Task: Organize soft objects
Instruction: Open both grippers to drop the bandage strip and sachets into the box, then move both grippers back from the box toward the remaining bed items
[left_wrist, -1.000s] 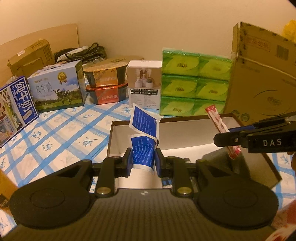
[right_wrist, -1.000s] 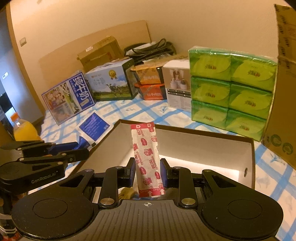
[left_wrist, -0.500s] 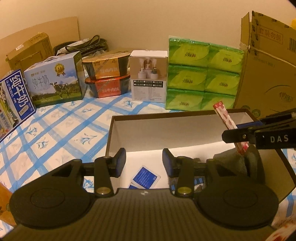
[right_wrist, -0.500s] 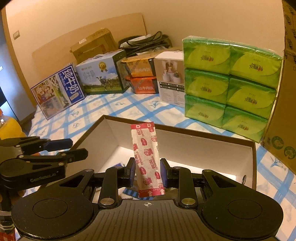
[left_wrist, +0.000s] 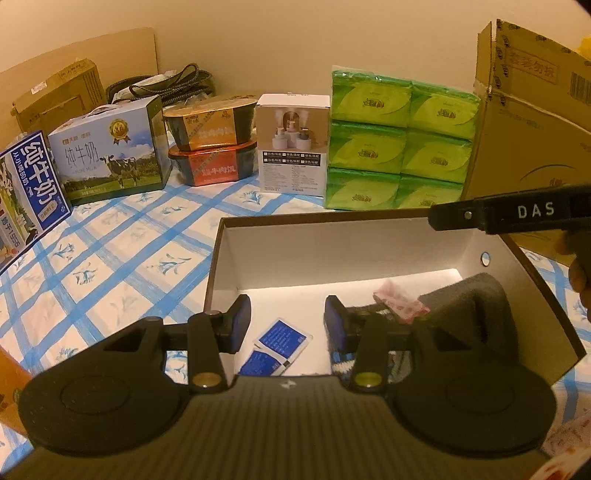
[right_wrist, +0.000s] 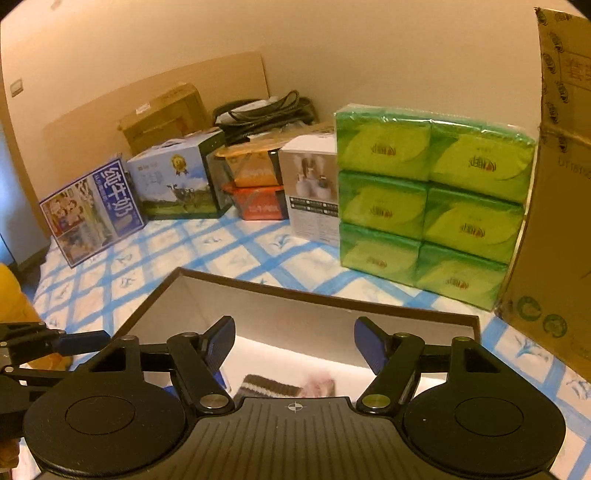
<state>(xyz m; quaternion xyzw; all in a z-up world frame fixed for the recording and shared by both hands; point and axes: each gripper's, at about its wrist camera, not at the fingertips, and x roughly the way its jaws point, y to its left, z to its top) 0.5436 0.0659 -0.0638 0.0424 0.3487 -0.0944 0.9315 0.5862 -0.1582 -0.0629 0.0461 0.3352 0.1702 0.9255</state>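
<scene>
The near end of the brown cardboard box with the white inside (left_wrist: 399, 236) is hidden behind the black body of the left tongs, which also covers part of the dark grey knitted sock (left_wrist: 469, 299) and the lower blue-and-white sachet (left_wrist: 264, 363). In the right wrist view the striped sock cuff (right_wrist: 271, 386) and the pink-and-red wrapper (right_wrist: 321, 382) beside it show only as a blurred strip. The tall corrugated carton (right_wrist: 554, 229) is cut off by the right edge.

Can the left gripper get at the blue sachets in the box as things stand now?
Probably yes. The left gripper hangs over the open box, jaws opening and empty, and the blue sachets lie uncovered on the box floor just below, with nothing between.
</scene>
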